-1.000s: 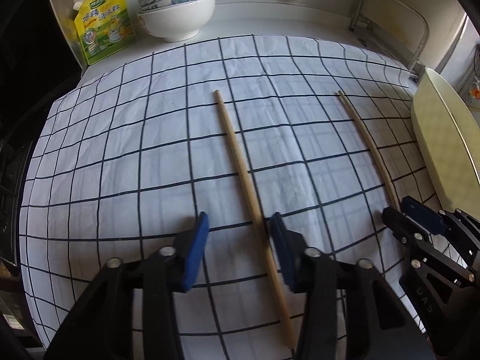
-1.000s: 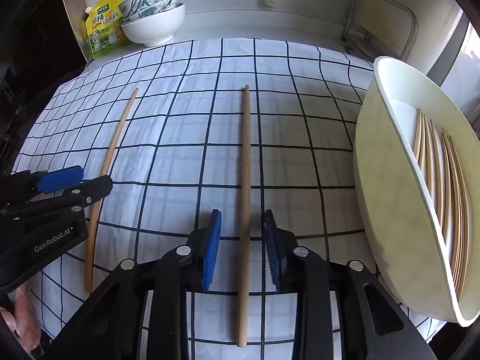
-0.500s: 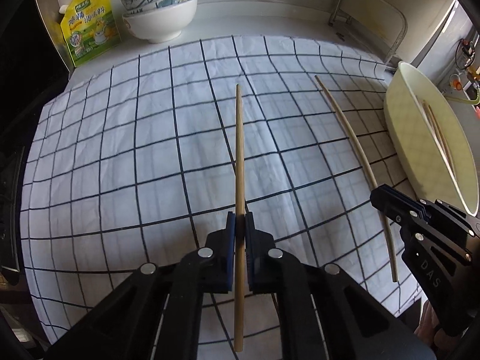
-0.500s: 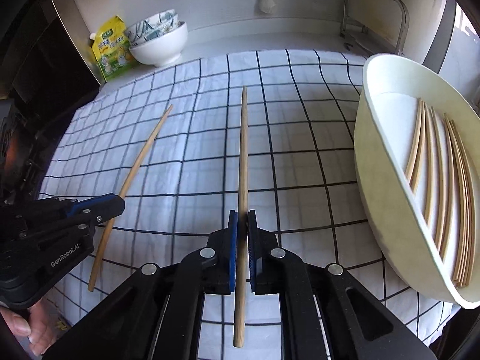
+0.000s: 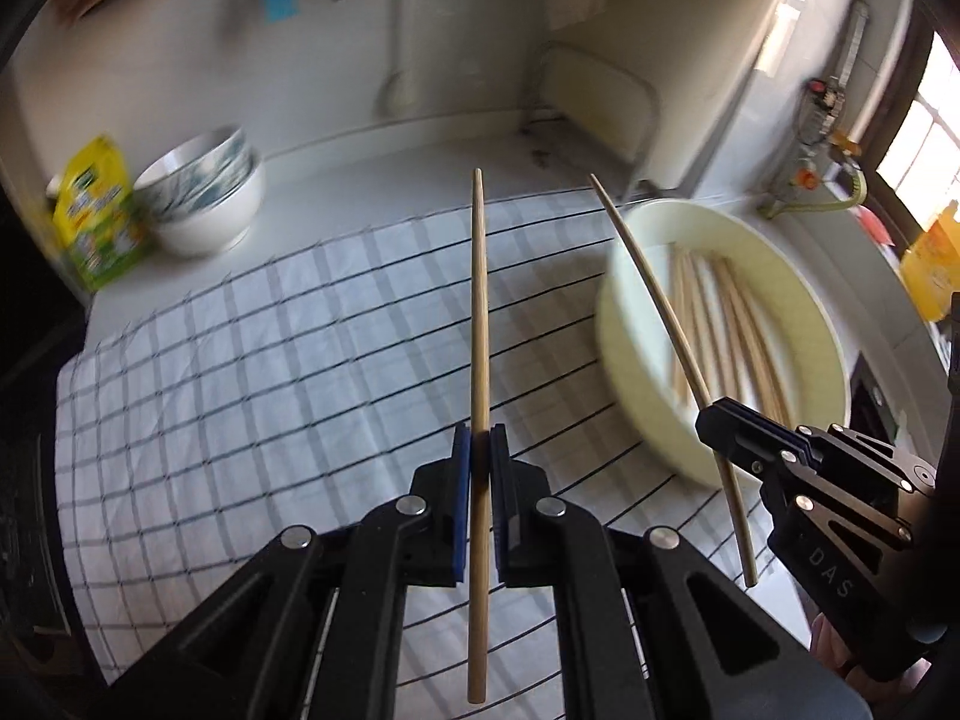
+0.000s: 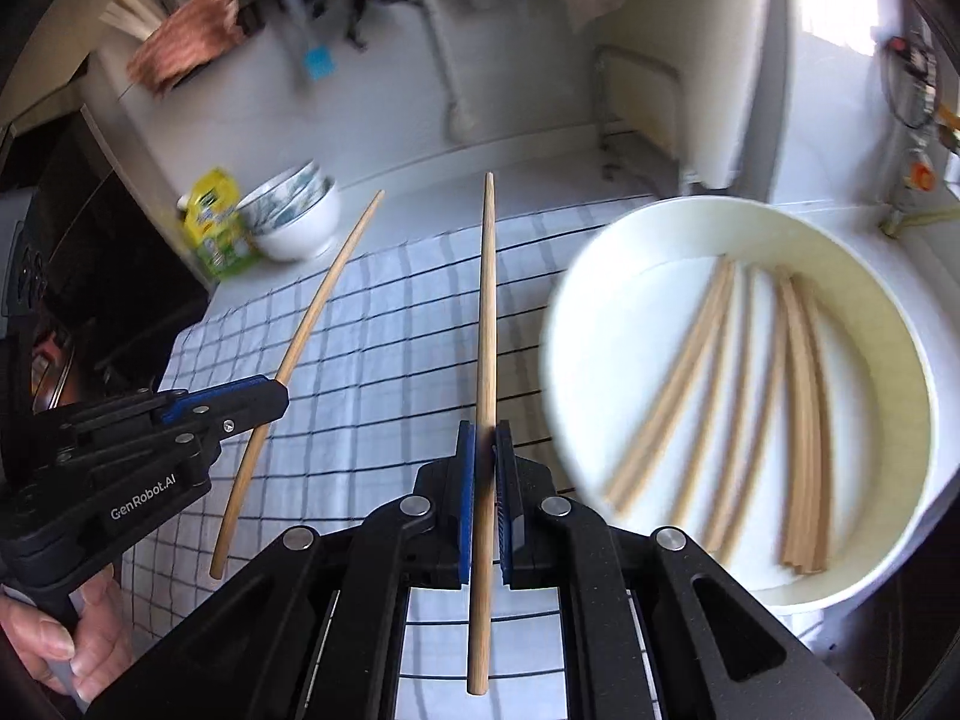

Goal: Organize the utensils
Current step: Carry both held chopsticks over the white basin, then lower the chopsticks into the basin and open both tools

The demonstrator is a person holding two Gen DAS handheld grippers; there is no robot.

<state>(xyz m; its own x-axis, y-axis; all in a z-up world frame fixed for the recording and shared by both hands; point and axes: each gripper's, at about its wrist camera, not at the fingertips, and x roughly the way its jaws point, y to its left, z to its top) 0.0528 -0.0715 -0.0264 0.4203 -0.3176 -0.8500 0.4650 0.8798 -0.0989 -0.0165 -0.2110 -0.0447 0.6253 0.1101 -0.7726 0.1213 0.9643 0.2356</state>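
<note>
**Holding one chopstick in each gripper above the checked cloth**

Pinching a wooden stick, the left gripper [image 5: 479,456] has its blue pads pressed on the left chopstick [image 5: 478,312] about two thirds of the way down its length. The stick runs straight away from the camera, with its thin tip pointing toward the far wall and its thick end hanging back under the gripper. It is up in the air, above the checked cloth [image 5: 240,372].

The right gripper [image 6: 486,450] pinches the right chopstick [image 6: 487,300] in the same way, with the pads tight on both sides of it. This stick also points away and is off the cloth.

Each gripper shows up in the other camera too, off to the side, with its stick poking out both ways. A hand [image 6: 54,648] grips the handle of the left gripper.

The white tub [image 6: 888,312] sits at the right edge of the cloth. Many more chopsticks [image 6: 798,420] lie flat inside it, side by side.

Far back on the left, stacked bowls [image 5: 204,198] stand on the counter beside a yellow and green pouch [image 5: 96,216]. The pictures are a bit blurry.
</note>
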